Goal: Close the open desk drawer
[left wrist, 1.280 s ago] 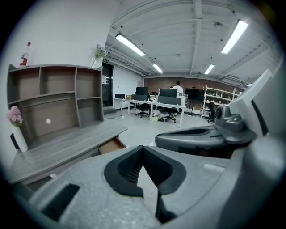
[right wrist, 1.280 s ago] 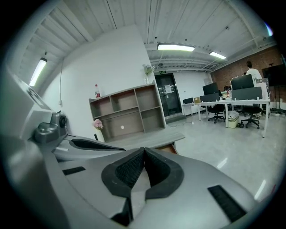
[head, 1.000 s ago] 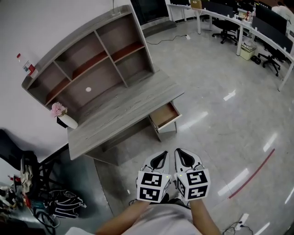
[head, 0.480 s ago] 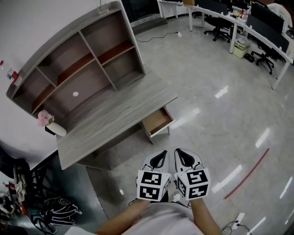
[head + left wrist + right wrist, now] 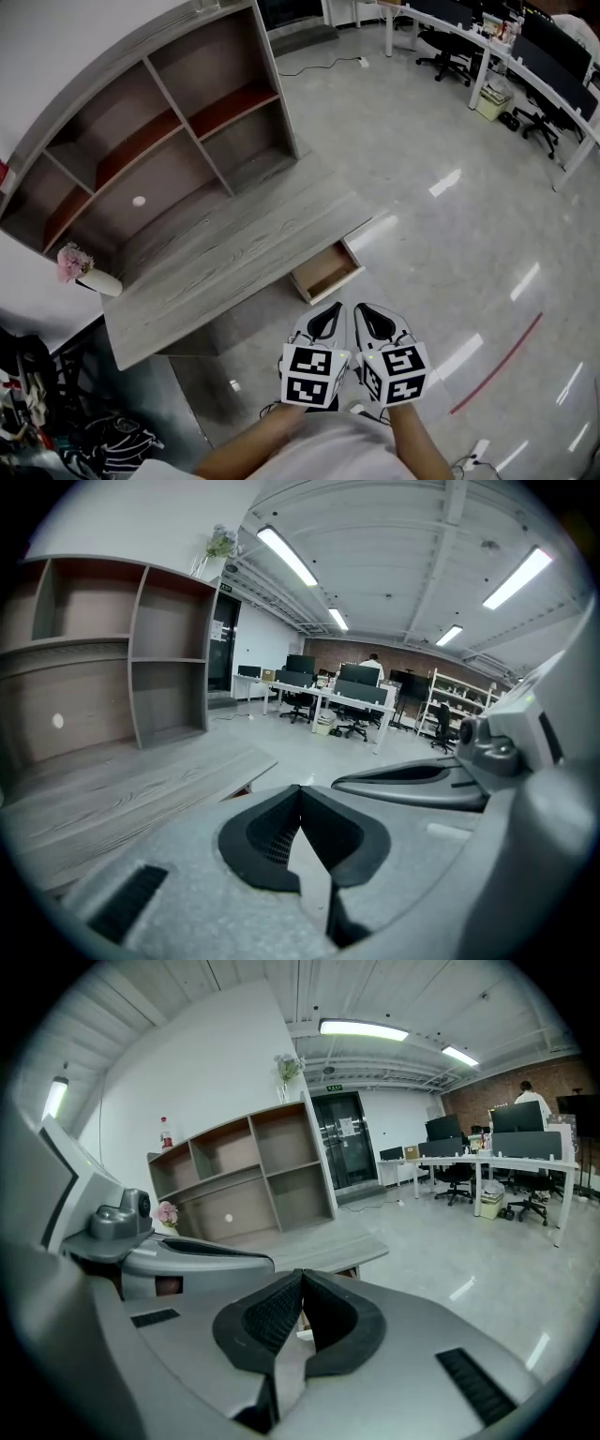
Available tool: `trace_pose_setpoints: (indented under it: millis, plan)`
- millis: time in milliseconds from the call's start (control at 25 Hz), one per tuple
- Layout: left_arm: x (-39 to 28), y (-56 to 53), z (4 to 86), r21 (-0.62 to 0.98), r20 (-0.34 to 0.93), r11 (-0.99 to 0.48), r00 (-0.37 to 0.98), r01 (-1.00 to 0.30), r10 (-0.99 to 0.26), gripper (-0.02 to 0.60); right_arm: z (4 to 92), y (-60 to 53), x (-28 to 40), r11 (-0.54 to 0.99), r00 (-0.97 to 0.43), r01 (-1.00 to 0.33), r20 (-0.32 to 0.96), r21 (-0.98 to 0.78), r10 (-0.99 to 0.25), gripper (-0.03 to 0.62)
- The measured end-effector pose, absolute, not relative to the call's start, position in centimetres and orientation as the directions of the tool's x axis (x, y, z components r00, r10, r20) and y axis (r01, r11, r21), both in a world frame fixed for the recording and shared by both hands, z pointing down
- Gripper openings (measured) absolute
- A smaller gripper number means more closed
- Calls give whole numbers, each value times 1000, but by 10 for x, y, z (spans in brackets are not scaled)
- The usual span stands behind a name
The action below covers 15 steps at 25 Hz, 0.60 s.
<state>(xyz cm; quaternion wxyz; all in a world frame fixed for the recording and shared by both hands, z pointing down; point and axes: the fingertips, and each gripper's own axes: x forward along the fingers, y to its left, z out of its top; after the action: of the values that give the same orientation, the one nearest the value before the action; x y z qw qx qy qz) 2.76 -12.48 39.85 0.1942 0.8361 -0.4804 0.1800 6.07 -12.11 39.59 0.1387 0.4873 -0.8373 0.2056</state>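
The left gripper (image 5: 327,317) and right gripper (image 5: 367,315) are both clenched on nothing, side by side near the bench (image 5: 216,253). Its drawer (image 5: 326,270) stands pulled out under the bench's right end. The drawer looks rigid and probably slides lightly. Its front panel (image 5: 337,284) seems the place to push flat, with no grasp needed.

A grey wooden desk (image 5: 225,253) stands by the wall with a big shelf unit (image 5: 159,131) on top; its drawer (image 5: 326,272) sticks out open and looks empty; the left gripper (image 5: 330,314) and right gripper (image 5: 367,314) sit side by side near the drawer, tips pinched together; a white vase (image 5: 101,283) with pink flowers (image 5: 70,262) stands on the desk's far corner; the floor (image 5: 441,244) is shiny
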Motion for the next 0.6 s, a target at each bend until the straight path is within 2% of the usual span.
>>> trace_pose_setpoints:
  millis: [400, 600]
  plan:
    - [-25, -174, 423, 205, 494, -415, 460, -886, -738, 2, 440, -167, 16, 411, -542, -840, 487, -355, -685, 0]
    - [-28, -188, 444, 243, 520, -348, 424, -906, -741, 2, 470, -181, 20, 405, -586, -808, 506, -428, -633, 1]
